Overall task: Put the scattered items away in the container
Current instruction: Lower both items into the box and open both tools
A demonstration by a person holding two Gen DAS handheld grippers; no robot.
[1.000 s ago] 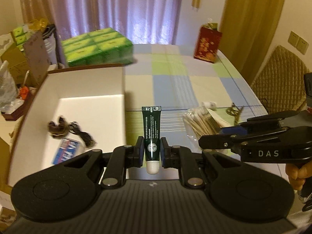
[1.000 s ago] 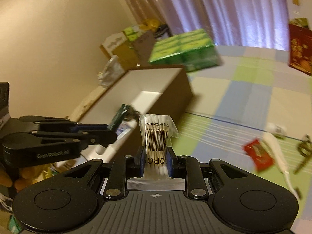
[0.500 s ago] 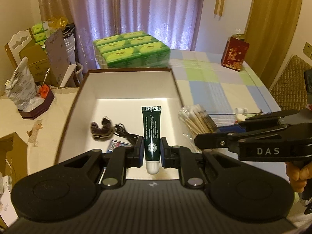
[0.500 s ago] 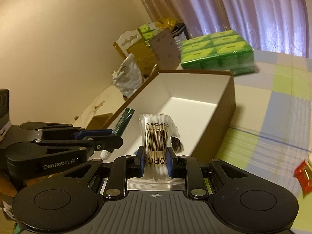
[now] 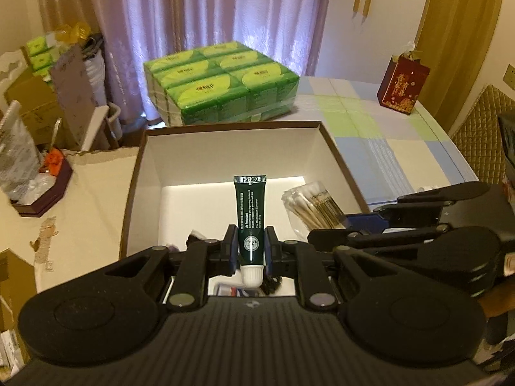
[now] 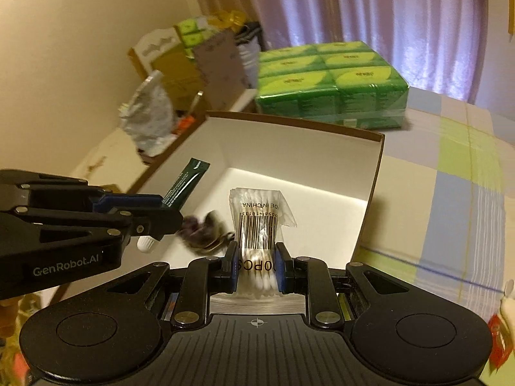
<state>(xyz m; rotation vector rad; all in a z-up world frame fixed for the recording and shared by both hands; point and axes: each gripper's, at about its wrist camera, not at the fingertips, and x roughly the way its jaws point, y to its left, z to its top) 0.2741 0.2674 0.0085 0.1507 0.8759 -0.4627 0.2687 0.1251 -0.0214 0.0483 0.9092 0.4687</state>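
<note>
Left gripper [image 5: 250, 251] clamping green tube [image 5: 250, 218], above box [image 5: 334, 151]

Curtained [image 5: 180, 32] home dining room

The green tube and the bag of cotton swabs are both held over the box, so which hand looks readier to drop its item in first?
Probably the left. The left gripper holds the green tube over the middle of the white box. The right gripper holds the bag of cotton swabs nearer the box's right wall.

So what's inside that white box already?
In the box lies a dark tangle, maybe a cord, beside a small printed packet. The grippers cover the near floor; the far end looks bare.
</note>
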